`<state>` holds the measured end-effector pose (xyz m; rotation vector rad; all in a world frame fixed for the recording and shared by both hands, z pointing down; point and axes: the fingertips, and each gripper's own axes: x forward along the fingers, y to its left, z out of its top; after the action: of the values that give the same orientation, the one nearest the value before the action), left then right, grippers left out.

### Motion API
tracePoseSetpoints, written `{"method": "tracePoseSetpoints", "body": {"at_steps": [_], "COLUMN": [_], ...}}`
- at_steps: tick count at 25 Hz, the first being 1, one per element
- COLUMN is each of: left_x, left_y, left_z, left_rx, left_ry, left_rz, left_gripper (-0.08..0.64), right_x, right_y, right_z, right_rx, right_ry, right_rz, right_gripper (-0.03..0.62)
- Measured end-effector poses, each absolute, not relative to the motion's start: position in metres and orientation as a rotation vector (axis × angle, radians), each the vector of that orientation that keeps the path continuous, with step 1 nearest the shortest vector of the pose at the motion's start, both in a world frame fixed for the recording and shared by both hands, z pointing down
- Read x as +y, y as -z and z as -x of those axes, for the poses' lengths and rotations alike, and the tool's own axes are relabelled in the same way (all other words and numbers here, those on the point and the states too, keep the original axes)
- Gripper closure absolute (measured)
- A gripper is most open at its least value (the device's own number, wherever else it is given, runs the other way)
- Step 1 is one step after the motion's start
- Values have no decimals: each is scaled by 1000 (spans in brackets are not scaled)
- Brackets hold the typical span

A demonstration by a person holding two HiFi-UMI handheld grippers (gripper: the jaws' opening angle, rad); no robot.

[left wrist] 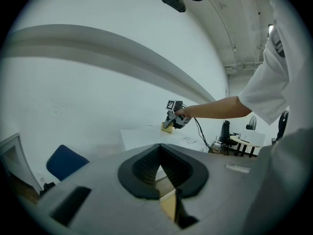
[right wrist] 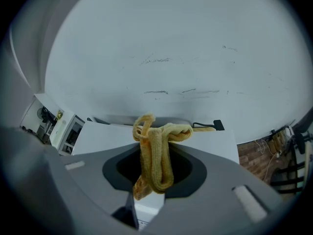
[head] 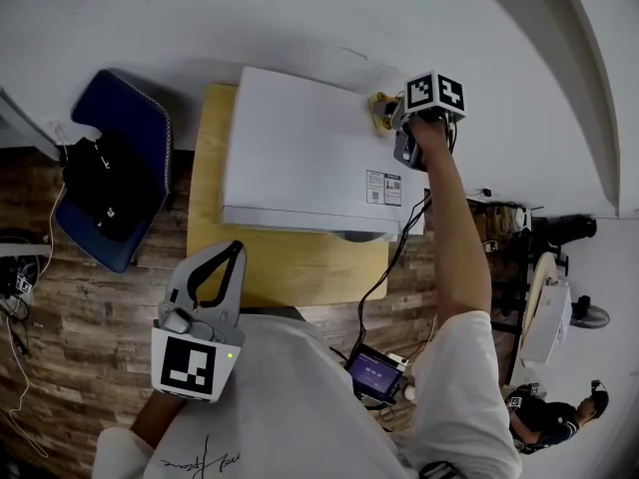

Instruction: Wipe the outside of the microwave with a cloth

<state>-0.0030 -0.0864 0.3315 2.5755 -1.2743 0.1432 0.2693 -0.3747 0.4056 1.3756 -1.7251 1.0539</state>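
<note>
The right gripper (head: 395, 118) pinches a crumpled yellow knitted cloth (right wrist: 155, 161) at the boxy white microwave's (head: 300, 158) top rear corner, while the left gripper (head: 234, 254) hovers closed and empty.

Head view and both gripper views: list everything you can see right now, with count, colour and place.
microwave: one, white, on the table, against the wall
table: one, light wood, under the microwave
cloth: one, yellow, bunched at the far right corner of the microwave's top
chair: one, blue, left of the table
dark bundle: one, black, on the chair; cannot tell what it is
cable: one, black, running from the right gripper down past the table's right edge
other person: one, dark clothes, lower right of head view
left gripper: one, grey, jaws together, empty, held low at the table's near edge
right gripper: one, grey, shut on the cloth
</note>
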Motion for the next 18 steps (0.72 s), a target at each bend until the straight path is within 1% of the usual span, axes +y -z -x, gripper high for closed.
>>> {"method": "tracePoseSetpoints", "body": {"at_steps": [18], "left_x": [-75], "left_y": [-330], "left_z": [12], "left_rx": [-1288], "left_ry": [-143], "left_rz": [-2597], "left_gripper": [569], "right_x": [-377], "right_y": [-408], "right_z": [-203], "right_rx": [-1791], "right_ry": [-1047], "right_rz": [-1272], "right_gripper": [476]}}
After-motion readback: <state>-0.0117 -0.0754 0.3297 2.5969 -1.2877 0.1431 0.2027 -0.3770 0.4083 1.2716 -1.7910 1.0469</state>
